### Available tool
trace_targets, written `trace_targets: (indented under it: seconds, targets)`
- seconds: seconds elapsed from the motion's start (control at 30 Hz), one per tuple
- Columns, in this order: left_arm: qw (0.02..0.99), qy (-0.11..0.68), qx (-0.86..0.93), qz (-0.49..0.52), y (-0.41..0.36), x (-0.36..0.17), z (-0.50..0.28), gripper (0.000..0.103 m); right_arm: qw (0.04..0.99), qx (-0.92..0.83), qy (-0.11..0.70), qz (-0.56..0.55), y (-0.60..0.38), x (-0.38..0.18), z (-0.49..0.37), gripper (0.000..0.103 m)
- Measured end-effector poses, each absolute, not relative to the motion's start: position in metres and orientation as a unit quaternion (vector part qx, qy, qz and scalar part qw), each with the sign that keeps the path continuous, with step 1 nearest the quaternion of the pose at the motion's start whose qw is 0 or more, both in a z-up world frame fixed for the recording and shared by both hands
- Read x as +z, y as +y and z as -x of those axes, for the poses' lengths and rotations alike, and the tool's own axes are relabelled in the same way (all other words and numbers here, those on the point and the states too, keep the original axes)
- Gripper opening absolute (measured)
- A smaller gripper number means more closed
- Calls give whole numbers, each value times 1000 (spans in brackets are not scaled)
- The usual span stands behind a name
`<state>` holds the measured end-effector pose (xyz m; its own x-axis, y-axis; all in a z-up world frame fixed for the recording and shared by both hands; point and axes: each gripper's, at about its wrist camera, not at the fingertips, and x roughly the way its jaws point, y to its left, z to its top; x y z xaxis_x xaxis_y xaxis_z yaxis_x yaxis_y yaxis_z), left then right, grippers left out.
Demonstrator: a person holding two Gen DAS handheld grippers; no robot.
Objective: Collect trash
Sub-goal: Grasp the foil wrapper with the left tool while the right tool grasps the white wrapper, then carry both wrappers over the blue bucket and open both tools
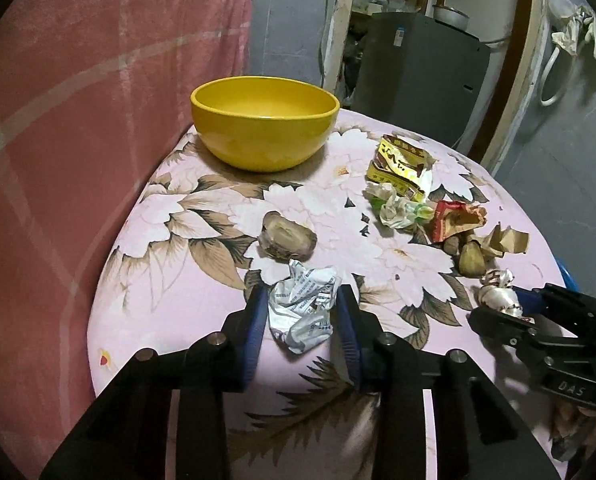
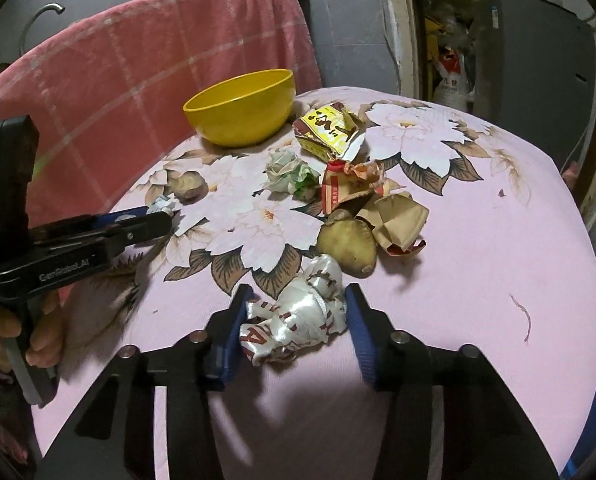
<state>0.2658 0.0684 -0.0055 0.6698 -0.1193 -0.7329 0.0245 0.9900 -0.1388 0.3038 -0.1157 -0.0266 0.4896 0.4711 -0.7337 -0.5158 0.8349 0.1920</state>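
Item one: round yellow glazed bowl [image 1: 264, 120], upright on the pink floral tablecloth [image 1: 178, 216], well ahead of both sets of jaws; its visible interior holds nothing.

Item two: crumpled white printed paper ball [image 1: 301, 308], on the cloth, squeezed between the blue pads of the left gripper [image 1: 302, 310]; jaws clenched on it.

Item three: crumpled silver-and-red foil wrapper [image 2: 296, 312], on the cloth, inside the right gripper [image 2: 296, 312]; both pads press its sides.

Item four: loose trash ahead of the right jaws:
- yellow printed packet [image 2: 329, 132]
- white-green paper wad [image 2: 290, 172]
- red-orange wrapper [image 2: 349, 186]
- brown paper scrap [image 2: 397, 220]
- brownish potato-like lump [image 2: 347, 248]

Item five: brown wrapped lump [image 1: 286, 240], just ahead of the left jaws, apart from the bowl.
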Motion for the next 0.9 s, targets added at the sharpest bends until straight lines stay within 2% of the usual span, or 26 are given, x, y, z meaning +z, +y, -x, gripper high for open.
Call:
trace_targets:
  seconds: [0.1, 0.2, 0.53, 0.9]
  targets:
    - [912, 403, -39, 62, 65, -4, -263, 30, 863, 287, 416, 17, -120, -26, -305, 29]
    - [917, 393, -36, 54, 58, -1, -258, 30, 866, 284, 412, 3, -126, -25, -305, 26]
    - [948, 309, -47, 69, 32, 33, -237, 30, 907, 269, 324, -17, -148, 3, -285, 25]
    - [973, 192, -98, 82, -16, 77, -224, 30, 970, 200, 126, -52, -211, 63, -241, 25]
